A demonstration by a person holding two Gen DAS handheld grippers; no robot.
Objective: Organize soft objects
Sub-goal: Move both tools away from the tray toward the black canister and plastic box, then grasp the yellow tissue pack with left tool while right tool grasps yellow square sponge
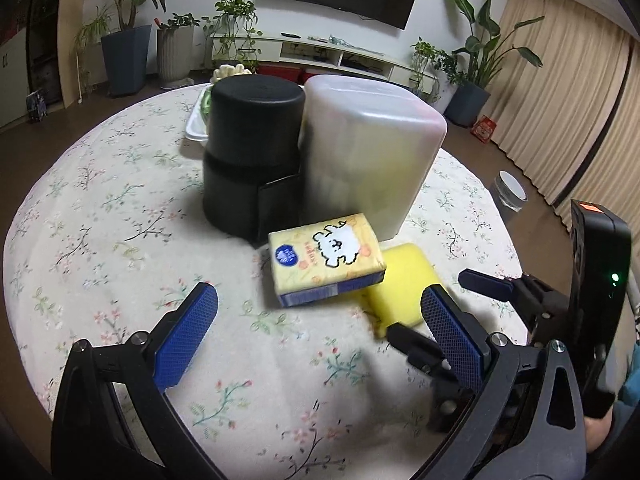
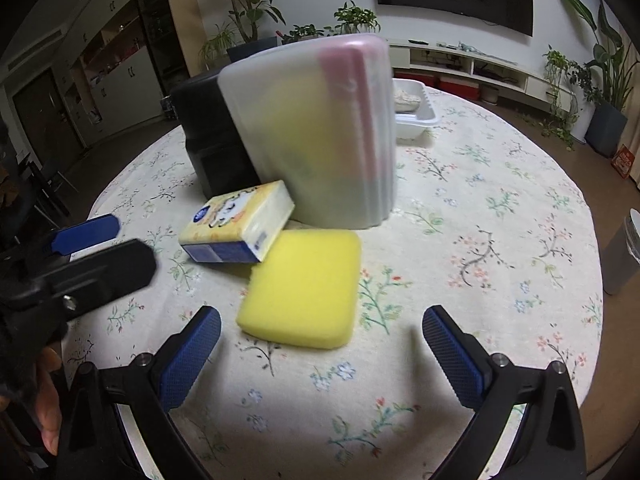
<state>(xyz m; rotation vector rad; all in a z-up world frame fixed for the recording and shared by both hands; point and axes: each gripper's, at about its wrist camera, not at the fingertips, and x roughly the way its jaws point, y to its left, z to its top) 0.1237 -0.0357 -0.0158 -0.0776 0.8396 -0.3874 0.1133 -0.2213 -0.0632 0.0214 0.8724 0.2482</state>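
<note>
A yellow tissue pack (image 1: 326, 260) with a white cartoon dog lies on the flowered tablecloth, one edge resting on a yellow sponge (image 1: 402, 282). Both also show in the right wrist view: pack (image 2: 238, 228), sponge (image 2: 302, 286). My left gripper (image 1: 320, 300) is open and empty, just short of the pack. My right gripper (image 2: 322, 322) is open and empty, its fingers either side of the sponge's near edge. It also shows in the left wrist view (image 1: 440, 308). Behind them stand a translucent white bin (image 1: 368, 152) with soft things inside and a black container (image 1: 252, 156).
A white tray (image 2: 416, 116) with food items sits at the far side of the round table (image 2: 500, 220). A grey waste bin (image 2: 624, 252) stands on the floor to the right. Potted plants and a TV bench line the far wall.
</note>
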